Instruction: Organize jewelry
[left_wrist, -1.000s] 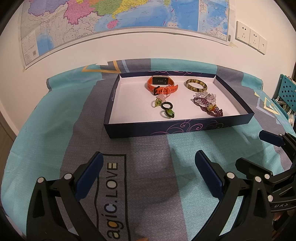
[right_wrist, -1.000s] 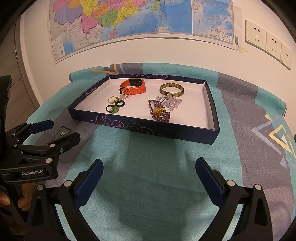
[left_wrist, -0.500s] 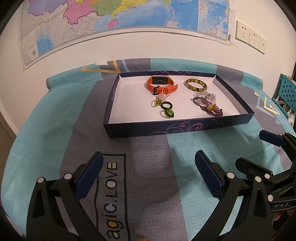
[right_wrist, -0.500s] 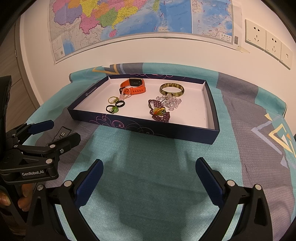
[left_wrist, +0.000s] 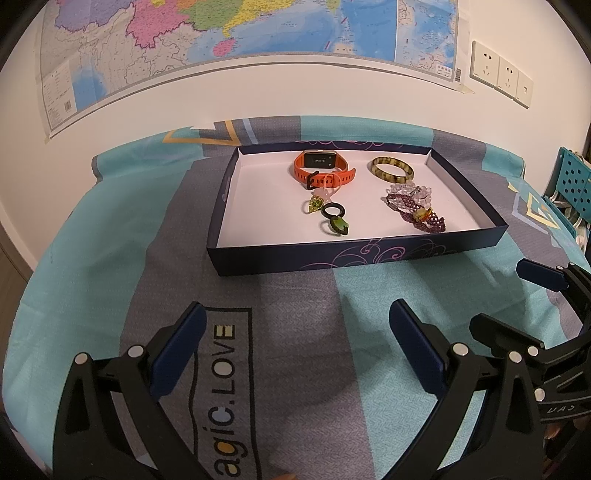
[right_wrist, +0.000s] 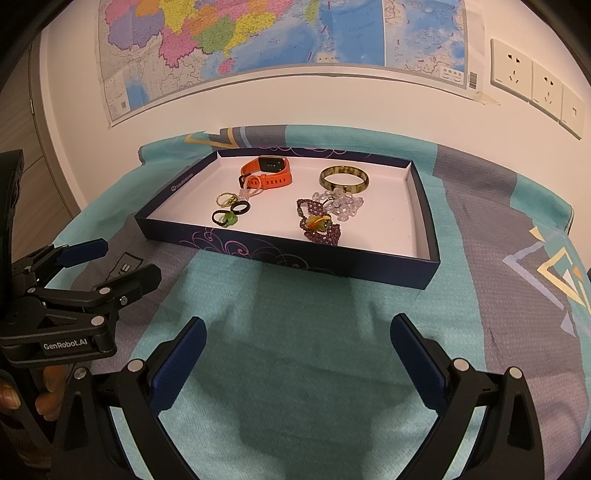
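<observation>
Left gripper (left_wrist: 295, 332) and right gripper (right_wrist: 297, 338) nearest: black frames, blue pads, jaws spread wide, nothing held, both above woven teal-grey cloth (right_wrist: 295, 369) on table. Beyond: shallow navy cardboard tray (left_wrist: 332, 258) (white inside, swirl print on front wall). Inside, rings (left_wrist: 334, 218) front left, purple beaded bracelet (left_wrist: 417, 214) right touching clear crystal beads (left_wrist: 413, 192). Farthest: orange rubber watch (left_wrist: 321, 170), mottled glossy bangle (left_wrist: 391, 173). Map (left_wrist: 221, 33) on wall.
</observation>
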